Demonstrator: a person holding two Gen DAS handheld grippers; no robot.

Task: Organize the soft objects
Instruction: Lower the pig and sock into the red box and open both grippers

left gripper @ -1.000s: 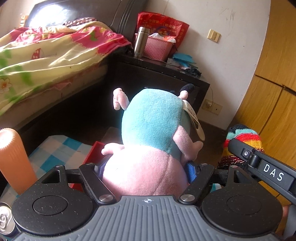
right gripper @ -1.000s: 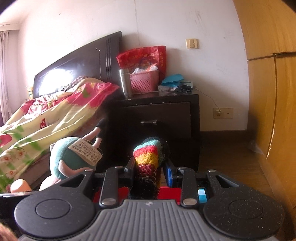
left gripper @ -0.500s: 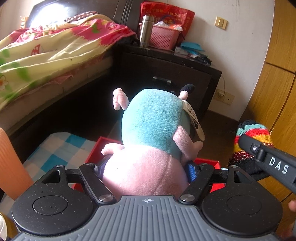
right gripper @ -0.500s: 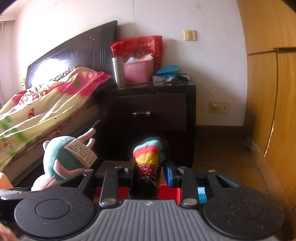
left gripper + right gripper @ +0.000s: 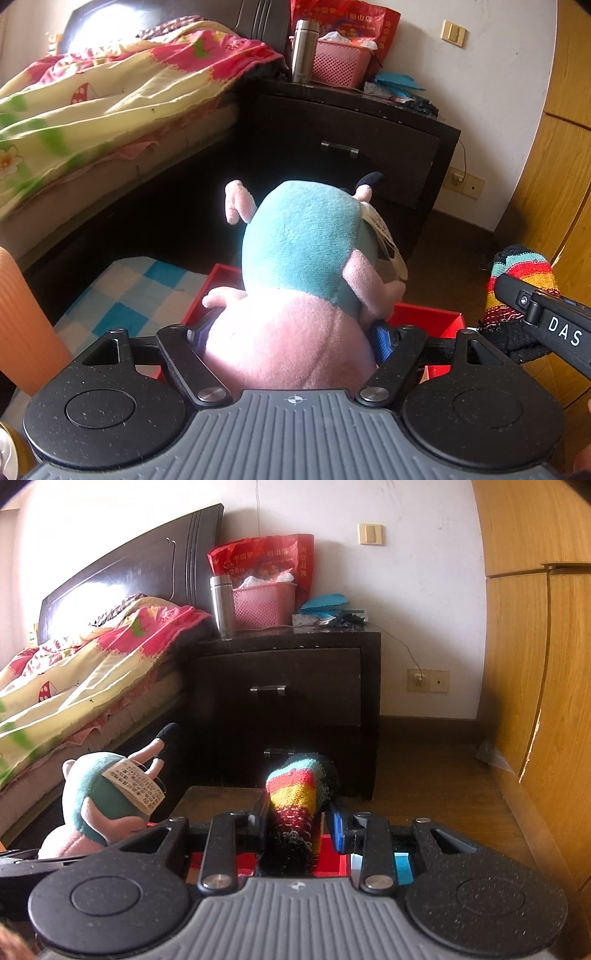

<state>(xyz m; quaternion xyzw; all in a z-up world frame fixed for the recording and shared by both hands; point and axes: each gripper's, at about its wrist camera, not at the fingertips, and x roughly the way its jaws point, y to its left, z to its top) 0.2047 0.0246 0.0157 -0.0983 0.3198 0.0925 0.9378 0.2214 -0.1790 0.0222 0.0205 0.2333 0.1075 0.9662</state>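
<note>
Pinching the pink underside of a plush pig (image 5: 295,280), the left gripper (image 5: 288,339) holds the toy above a red tray (image 5: 428,321), its jaws pressed into the soft body on both sides. The right gripper (image 5: 299,827) has its jaws closed on a striped knitted sock (image 5: 299,794), whose rainbow toe stands up beyond the fingertips. Beneath both lies the tray, set on a surface covered by a blue checked cloth (image 5: 136,291). An orange ribbed cylinder (image 5: 22,325) stands at the left edge of the left view, and the top of a can (image 5: 7,454) shows in its lower corner. Ahead are a bed with a floral quilt (image 5: 110,92), a dark nightstand (image 5: 295,701), a steel flask (image 5: 221,605), a pink basket (image 5: 264,603) and a red bag (image 5: 266,557); a wooden wardrobe (image 5: 539,664) closes the right side. The left view alone shows the cloth, the cylinder and the other gripper's arm lettered "DAS", with the sock (image 5: 521,273) behind it. The right view alone shows the printed tag (image 5: 135,784) on the pig (image 5: 99,797) and its dark-tipped feet, and the floor between nightstand and wardrobe.
</note>
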